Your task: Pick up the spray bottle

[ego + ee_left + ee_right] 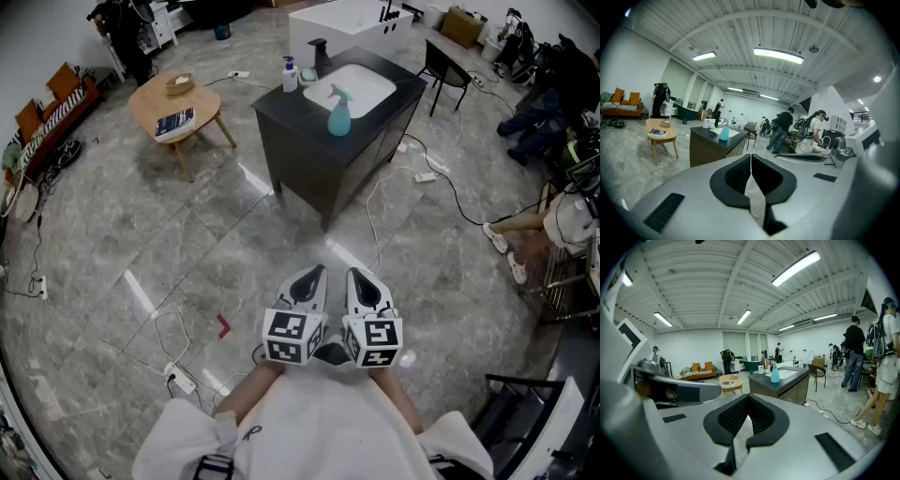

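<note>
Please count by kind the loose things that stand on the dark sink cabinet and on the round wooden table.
Teal spray bottle: 1
White pump bottle: 1
Small pale green item, too small to identify: 1
Dark book: 1
Small tan box: 1
Total: 5

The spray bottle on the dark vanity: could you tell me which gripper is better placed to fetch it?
Right, narrowly. Both the left gripper and right gripper are shut, side by side, far from the spray bottle; the soap bottle stands to its left.
</note>
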`<action>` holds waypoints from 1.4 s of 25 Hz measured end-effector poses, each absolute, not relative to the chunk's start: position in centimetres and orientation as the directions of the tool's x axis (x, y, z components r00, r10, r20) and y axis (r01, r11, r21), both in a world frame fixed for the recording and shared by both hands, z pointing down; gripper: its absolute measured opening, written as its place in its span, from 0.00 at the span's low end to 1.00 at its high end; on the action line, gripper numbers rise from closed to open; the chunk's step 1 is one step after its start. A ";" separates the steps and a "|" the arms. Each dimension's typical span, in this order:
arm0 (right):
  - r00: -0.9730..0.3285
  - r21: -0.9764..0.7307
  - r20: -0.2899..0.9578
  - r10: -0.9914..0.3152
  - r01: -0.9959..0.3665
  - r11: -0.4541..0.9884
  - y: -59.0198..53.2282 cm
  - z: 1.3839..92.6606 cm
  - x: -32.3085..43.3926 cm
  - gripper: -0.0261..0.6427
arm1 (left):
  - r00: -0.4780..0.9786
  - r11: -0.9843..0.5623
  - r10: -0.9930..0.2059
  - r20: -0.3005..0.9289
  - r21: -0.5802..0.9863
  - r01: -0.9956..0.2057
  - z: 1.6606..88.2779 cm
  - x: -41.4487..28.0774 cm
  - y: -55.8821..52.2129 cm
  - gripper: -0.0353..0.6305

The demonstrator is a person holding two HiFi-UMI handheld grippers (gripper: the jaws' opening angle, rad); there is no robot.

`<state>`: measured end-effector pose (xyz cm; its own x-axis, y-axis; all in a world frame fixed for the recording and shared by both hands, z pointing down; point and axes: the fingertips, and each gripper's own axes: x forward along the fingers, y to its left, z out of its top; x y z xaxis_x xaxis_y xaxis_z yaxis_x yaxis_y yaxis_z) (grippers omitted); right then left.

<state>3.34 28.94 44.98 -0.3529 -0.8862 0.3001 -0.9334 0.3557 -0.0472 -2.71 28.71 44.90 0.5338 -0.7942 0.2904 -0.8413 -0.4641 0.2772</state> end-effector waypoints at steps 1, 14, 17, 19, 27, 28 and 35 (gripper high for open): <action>-0.351 -0.047 0.300 -0.887 -0.934 0.353 28.8 45.0 3.4 0.08 | 0.535 -0.465 -0.794 0.289 0.277 -0.841 44.9 -2.6 28.6 0.10; -0.381 -0.119 0.302 -0.874 -0.925 0.362 28.6 45.9 1.6 0.08 | 0.547 -0.474 -0.782 0.299 0.285 -0.833 45.6 -4.5 28.1 0.10; -0.391 -0.120 0.303 -0.869 -0.920 0.372 28.4 46.2 0.4 0.08 | 0.556 -0.482 -0.772 0.307 0.288 -0.828 46.1 -5.2 28.0 0.10; -0.400 -0.128 0.304 -0.865 -0.916 0.379 28.3 46.4 -0.5 0.08 | 0.563 -0.488 -0.767 0.309 0.288 -0.824 46.4 -5.8 27.8 0.10; -0.396 -0.136 0.319 -0.861 -0.918 0.371 28.7 47.2 -2.5 0.08 | 0.565 -0.487 -0.765 0.309 0.298 -0.821 46.7 -8.0 27.4 0.10; -0.397 -0.135 0.323 -0.859 -0.918 0.373 28.8 47.2 -2.6 0.08 | 0.563 -0.482 -0.767 0.308 0.303 -0.822 46.7 -8.1 27.3 0.10; -0.384 -0.159 0.327 -0.864 -0.923 0.350 28.3 48.0 -1.6 0.08 | 0.565 -0.482 -0.764 0.311 0.307 -0.821 47.2 -7.7 26.3 0.10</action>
